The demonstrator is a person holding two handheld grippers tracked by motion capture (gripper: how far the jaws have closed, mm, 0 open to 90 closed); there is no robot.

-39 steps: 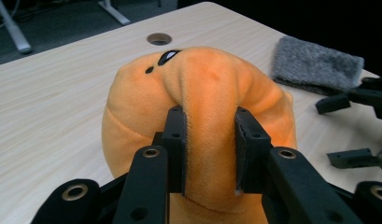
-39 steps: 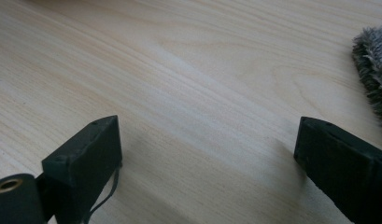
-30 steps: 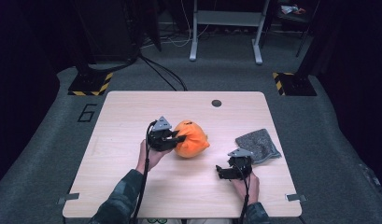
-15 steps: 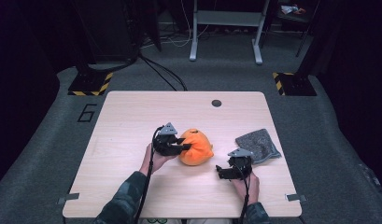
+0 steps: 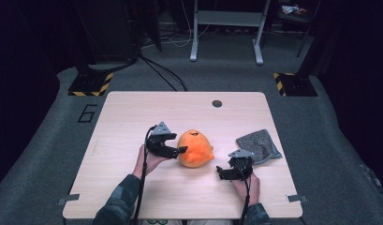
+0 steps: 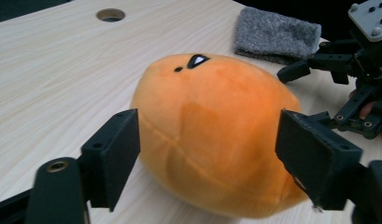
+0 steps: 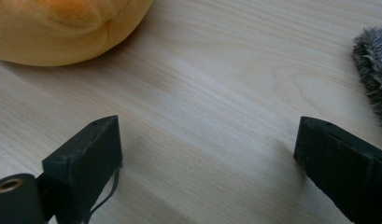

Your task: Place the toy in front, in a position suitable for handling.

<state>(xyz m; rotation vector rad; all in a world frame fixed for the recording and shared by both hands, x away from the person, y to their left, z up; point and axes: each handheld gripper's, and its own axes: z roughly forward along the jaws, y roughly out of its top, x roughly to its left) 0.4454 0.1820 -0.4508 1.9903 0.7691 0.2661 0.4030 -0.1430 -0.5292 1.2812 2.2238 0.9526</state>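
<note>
My left gripper [image 6: 212, 163] has just been opening its jaws: they now stand wide, one pad on each flank of the plush [image 6: 216, 135], and in the left gripper view I see a sliver of daylight on both sides, so nothing is pinched between them. The plush, an orange rounded toy with a small dark face mark on top, sits on the table [image 5: 133, 117] near its middle, its base flat on the wood, with my left gripper [image 5: 173, 150] just beside it on the side nearer my left hand. I judge the set-down done: the toy rests on its own and I have let go; what seems left is to draw the left jaws back clear of it without nudging it. My right gripper [image 7: 207, 154] is spread wide too, holding nothing, bare wood between its pads, the plush [image 7: 62, 28] up at the far left of its view and the grey cloth [image 7: 373, 70] at the right edge. From the high view, my left forearm comes up from the bottom edge with the gripper laid roughly level and pointing across at the toy; my right gripper [image 5: 229, 172] lies low near the table's front, between the plush [image 5: 195, 149] and the cloth [image 5: 258, 146], close to the cloth but apart from the toy.
</note>
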